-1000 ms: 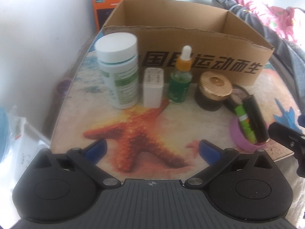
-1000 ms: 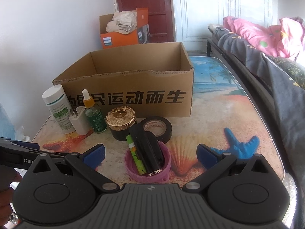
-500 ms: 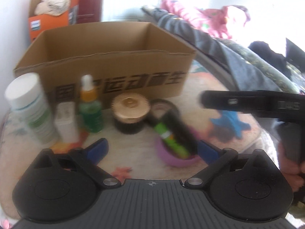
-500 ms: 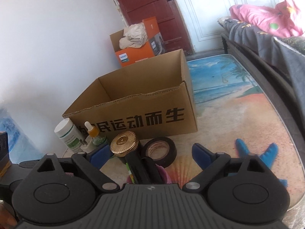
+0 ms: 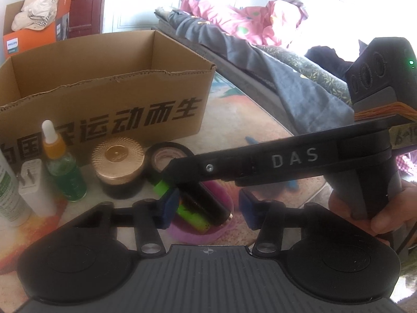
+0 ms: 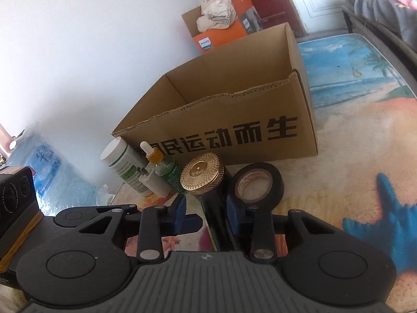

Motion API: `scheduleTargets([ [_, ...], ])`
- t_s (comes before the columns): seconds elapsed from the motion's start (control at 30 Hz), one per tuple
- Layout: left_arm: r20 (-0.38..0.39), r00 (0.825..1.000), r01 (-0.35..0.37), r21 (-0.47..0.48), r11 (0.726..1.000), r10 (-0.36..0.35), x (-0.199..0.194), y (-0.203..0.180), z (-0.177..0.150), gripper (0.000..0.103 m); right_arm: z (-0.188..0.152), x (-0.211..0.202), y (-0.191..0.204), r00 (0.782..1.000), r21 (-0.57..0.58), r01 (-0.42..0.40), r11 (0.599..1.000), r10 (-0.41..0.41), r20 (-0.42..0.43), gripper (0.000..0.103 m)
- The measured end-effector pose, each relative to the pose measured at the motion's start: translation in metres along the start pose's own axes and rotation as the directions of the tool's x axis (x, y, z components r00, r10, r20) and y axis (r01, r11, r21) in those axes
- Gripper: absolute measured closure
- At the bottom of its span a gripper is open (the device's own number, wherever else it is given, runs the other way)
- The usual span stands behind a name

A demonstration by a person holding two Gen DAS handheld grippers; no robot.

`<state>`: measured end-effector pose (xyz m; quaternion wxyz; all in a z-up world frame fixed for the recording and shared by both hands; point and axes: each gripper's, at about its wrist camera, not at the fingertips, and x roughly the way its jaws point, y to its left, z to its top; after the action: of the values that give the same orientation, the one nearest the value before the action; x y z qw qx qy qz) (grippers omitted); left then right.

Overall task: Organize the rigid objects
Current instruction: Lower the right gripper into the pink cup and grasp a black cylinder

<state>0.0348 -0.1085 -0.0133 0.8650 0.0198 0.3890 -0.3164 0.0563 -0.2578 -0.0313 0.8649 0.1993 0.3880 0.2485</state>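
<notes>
Jaws on both grippers are closing: the left gripper (image 5: 206,208) brackets the purple cup (image 5: 200,230) holding a black tube (image 5: 206,203) and a green marker (image 5: 192,215) (its pads not yet touching), while the right gripper (image 6: 206,211) narrows around that black tube (image 6: 216,216), contact unclear. Just beyond the jaws stand the gold-lidded jar (image 6: 202,173) and black tape roll (image 6: 256,182), the open cardboard box (image 6: 234,122) behind.
</notes>
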Motion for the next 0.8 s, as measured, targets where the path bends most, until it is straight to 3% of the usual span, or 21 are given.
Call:
scheduleTargets([
  [0.53, -0.014, 0.998, -0.056, 0.011, 0.998, 0.056, 0.012, 0.0, 0.0, 0.051, -0.002, 0.009, -0.032, 0.997, 0.14, -0.073, 0.987, 0.078, -0.029, 0.08],
  [0.67, -0.002, 0.996, -0.092, 0.011, 0.996, 0.092, 0.011, 0.0, -0.001, 0.063, -0.009, 0.007, -0.035, 0.995, 0.173, -0.094, 0.98, 0.098, -0.014, 0.082],
  [0.73, 0.005, 0.994, -0.107, 0.01, 0.994, 0.107, 0.01, 0.001, -0.002, 0.077, -0.01, 0.006, -0.034, 0.996, 0.178, -0.09, 0.98, 0.092, -0.005, 0.082],
  [0.8, 0.015, 0.994, -0.108, 0.002, 0.994, 0.108, 0.007, 0.003, -0.002, 0.079, -0.011, 0.004, -0.033, 0.995, 0.185, -0.094, 0.978, 0.095, 0.004, 0.082],
])
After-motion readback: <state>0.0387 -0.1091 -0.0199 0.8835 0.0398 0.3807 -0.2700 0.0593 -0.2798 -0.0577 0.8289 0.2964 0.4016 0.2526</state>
